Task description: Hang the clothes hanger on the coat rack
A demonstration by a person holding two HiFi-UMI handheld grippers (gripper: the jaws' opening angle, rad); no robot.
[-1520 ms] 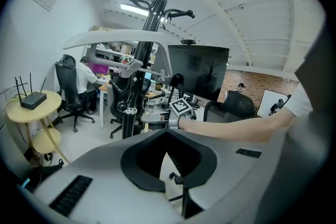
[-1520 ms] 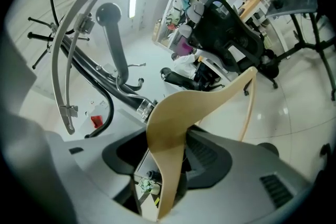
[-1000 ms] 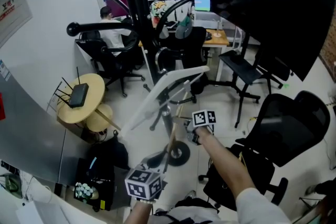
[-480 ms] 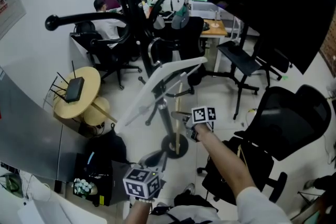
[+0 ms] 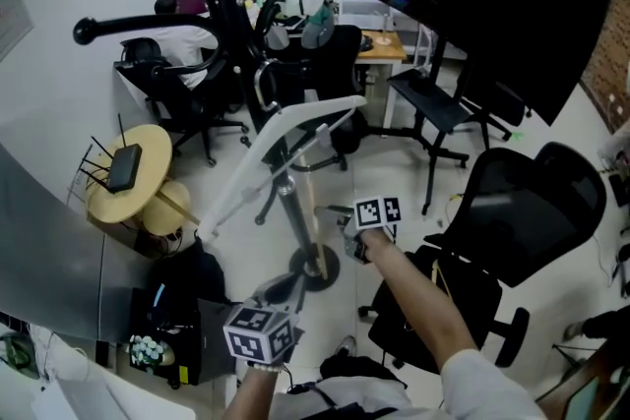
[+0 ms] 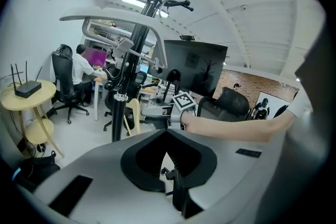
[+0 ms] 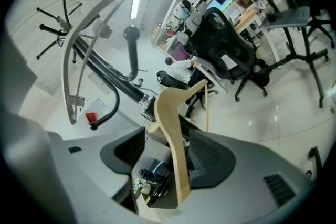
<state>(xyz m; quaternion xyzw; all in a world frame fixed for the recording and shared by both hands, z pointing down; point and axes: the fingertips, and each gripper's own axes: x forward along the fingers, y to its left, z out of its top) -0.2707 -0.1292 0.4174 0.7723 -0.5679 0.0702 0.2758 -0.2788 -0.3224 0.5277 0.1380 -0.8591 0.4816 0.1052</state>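
The black coat rack (image 5: 219, 5) rises at the upper left, its pole turning silver lower down. A white hanger (image 5: 295, 128) with clips hangs beside the pole. A wooden hanger (image 5: 312, 231) stands just right of the pole, between the jaws of my right gripper (image 5: 337, 229). In the right gripper view the wooden hanger (image 7: 173, 144) lies against one jaw with a gap to the other, and the jaws are opening. My left gripper (image 5: 281, 290) is lower, near the rack's base, its tips (image 6: 166, 132) meeting with nothing between them.
Black office chairs (image 5: 512, 221) stand close on the right and behind the rack. A round yellow table (image 5: 123, 182) with a router stands at the left beside a grey partition. A person sits at a desk (image 5: 182, 39) at the back. A bag (image 5: 187, 280) lies on the floor.
The wooden hanger leaned down to the left before and now leans down to the right. The right gripper has shifted slightly with it. The left gripper has stayed put.
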